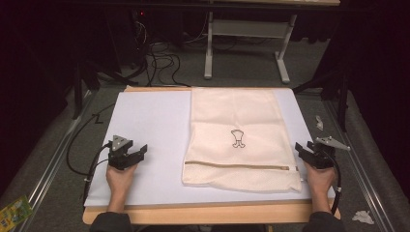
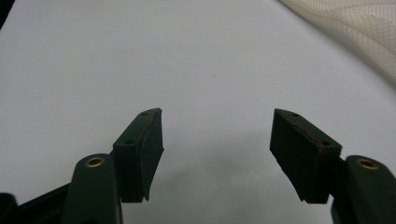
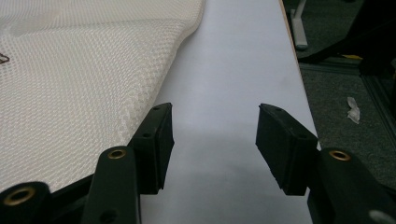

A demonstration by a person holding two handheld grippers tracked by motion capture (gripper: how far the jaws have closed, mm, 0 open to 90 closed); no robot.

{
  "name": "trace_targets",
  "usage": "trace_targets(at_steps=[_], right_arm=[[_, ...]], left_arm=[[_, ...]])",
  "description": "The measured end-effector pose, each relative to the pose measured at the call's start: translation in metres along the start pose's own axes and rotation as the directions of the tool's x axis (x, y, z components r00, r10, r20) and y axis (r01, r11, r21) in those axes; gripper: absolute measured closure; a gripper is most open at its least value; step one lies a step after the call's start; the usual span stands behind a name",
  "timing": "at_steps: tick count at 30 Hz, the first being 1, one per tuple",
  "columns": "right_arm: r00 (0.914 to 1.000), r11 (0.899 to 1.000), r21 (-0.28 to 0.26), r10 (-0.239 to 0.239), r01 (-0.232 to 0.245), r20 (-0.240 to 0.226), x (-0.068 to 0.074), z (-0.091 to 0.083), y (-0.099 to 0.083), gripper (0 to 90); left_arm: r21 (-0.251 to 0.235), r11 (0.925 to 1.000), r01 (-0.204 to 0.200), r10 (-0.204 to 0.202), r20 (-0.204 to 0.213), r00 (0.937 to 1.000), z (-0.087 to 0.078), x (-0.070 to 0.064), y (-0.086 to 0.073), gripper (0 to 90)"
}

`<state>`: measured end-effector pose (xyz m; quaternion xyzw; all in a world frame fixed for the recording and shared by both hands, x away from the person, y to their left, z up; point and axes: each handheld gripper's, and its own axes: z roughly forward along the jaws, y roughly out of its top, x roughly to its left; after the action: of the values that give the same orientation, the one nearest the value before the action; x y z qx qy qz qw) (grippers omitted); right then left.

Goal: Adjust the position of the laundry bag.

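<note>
A white sheet [image 1: 145,125] covers the table, with dark floor around it. The left gripper [image 1: 137,153] rests on bare sheet, jaws spread wide, holding nothing. The cream mesh bag [image 1: 237,135] lies flat mid-table. At its right edge, the right gripper [image 1: 300,150] gapes empty; its own view shows the weave [image 3: 70,93] beside one jaw.

One cream mesh bag [image 1: 239,137] lies on one white-topped table [image 1: 145,121], with two grippers, left [image 1: 126,153] and right [image 1: 314,152]; perhaps two crumpled scraps [image 1: 362,216] on the floor.
</note>
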<state>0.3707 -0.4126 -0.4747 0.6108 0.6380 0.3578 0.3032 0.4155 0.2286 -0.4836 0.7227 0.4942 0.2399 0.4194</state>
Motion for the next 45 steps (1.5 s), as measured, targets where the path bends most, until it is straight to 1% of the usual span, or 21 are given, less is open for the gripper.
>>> trace_targets(at_steps=[5,7,9,13,14,15,16,17,19,20,23,24,25,28,29,32,33,35,37,43,45], right_arm=[[0.9999,1.000,0.020,-0.014,0.014,-0.010,0.000,0.002,0.001,46.3],[0.9999,1.000,0.031,-0.005,0.005,-0.015,-0.001,0.003,0.002,46.3],[0.9995,0.999,0.042,0.020,-0.018,-0.025,-0.003,0.003,0.003,46.7],[0.9997,0.999,0.041,0.017,-0.016,-0.020,-0.004,0.003,0.003,46.9],[0.9997,0.999,0.037,0.014,-0.014,-0.021,-0.005,0.003,0.003,46.9],[0.9991,0.999,0.042,0.032,-0.031,-0.027,-0.006,0.003,0.004,46.8],[0.9988,0.998,0.052,0.037,-0.036,-0.032,-0.008,0.004,0.004,47.1],[0.9993,0.998,0.053,0.031,-0.030,-0.018,-0.009,0.003,0.004,49.9],[0.9995,0.998,0.053,0.028,-0.027,-0.017,-0.009,0.003,0.005,50.3],[0.9995,0.998,0.055,0.028,-0.027,-0.018,-0.008,0.001,0.005,50.5],[0.9988,0.998,0.053,0.032,-0.030,-0.038,-0.009,-0.001,0.006,50.4],[0.9983,0.998,0.057,0.038,-0.035,-0.045,-0.009,-0.002,0.007,50.4],[0.9977,0.998,0.058,0.043,-0.040,-0.053,-0.009,-0.003,0.008,50.3],[0.9971,0.998,0.060,0.036,-0.032,-0.067,-0.008,-0.006,0.011,50.3],[0.9962,0.997,0.061,0.042,-0.037,-0.077,-0.007,-0.007,0.012,50.3],[0.9955,0.997,0.068,0.034,-0.028,-0.089,-0.006,-0.008,0.014,50.3],[0.9944,0.997,0.080,0.027,-0.019,-0.102,-0.004,-0.008,0.015,50.3],[0.9937,0.996,0.088,0.023,-0.014,-0.110,-0.002,-0.007,0.017,50.3],[0.9934,0.996,0.092,0.023,-0.013,-0.112,-0.002,-0.008,0.017,50.3],[0.9915,0.994,0.106,0.018,-0.004,-0.129,0.002,-0.009,0.019,49.7],[0.9904,0.994,0.112,0.007,0.009,-0.138,0.004,-0.010,0.021,49.2]], left_arm=[[0.014,0.9997,-0.021,0.021,0.012,0.9997,0.001,-0.002,0.001,35.9],[0.007,0.9998,-0.019,0.019,0.011,0.9998,0.001,-0.002,0.001,36.2],[0.000,0.9998,-0.022,0.022,0.007,0.9997,0.000,-0.002,0.001,36.8],[-0.020,0.9996,-0.018,0.019,0.014,0.9997,-0.003,-0.002,0.005,37.1],[-0.020,0.9996,-0.019,0.020,0.018,0.9996,-0.004,-0.003,0.006,37.1],[-0.021,0.9996,-0.019,0.019,0.024,0.9995,-0.004,-0.005,0.008,36.9],[-0.016,0.9997,-0.019,0.019,0.034,0.9992,-0.005,-0.006,0.010,36.6],[-0.010,0.9998,-0.019,0.019,0.045,0.9988,-0.005,-0.007,0.012,35.5],[-0.009,0.9997,-0.023,0.024,0.051,0.9984,-0.005,-0.010,0.014,35.5],[-0.003,0.9997,-0.022,0.022,0.069,0.9974,-0.005,-0.013,0.016,35.5],[0.007,0.9996,-0.028,0.028,0.080,0.9964,-0.003,-0.018,0.018,35.4],[0.017,0.9991,-0.040,0.038,0.095,0.9948,-0.002,-0.022,0.019,35.2],[0.017,0.9991,-0.040,0.038,0.095,0.9948,-0.002,-0.022,0.019,34.8],[0.022,0.9991,-0.037,0.034,0.119,0.9924,0.001,-0.026,0.021,34.9],[0.035,0.9984,-0.043,0.039,0.127,0.9911,0.003,-0.028,0.022,35.0],[0.043,0.9979,-0.048,0.042,0.133,0.9902,0.004,-0.031,0.023,34.9],[0.044,0.9980,-0.046,0.039,0.141,0.9892,0.005,-0.033,0.024,34.5],[0.050,0.9972,-0.056,0.048,0.149,0.9877,0.005,-0.036,0.026,34.5],[0.049,0.9973,-0.055,0.046,0.161,0.9859,0.007,-0.041,0.028,34.5],[0.061,0.9951,-0.078,0.064,0.207,0.9763,0.014,-0.055,0.036,33.8],[0.057,0.9953,-0.078,0.066,0.202,0.9773,0.015,-0.060,0.039,33.0]])
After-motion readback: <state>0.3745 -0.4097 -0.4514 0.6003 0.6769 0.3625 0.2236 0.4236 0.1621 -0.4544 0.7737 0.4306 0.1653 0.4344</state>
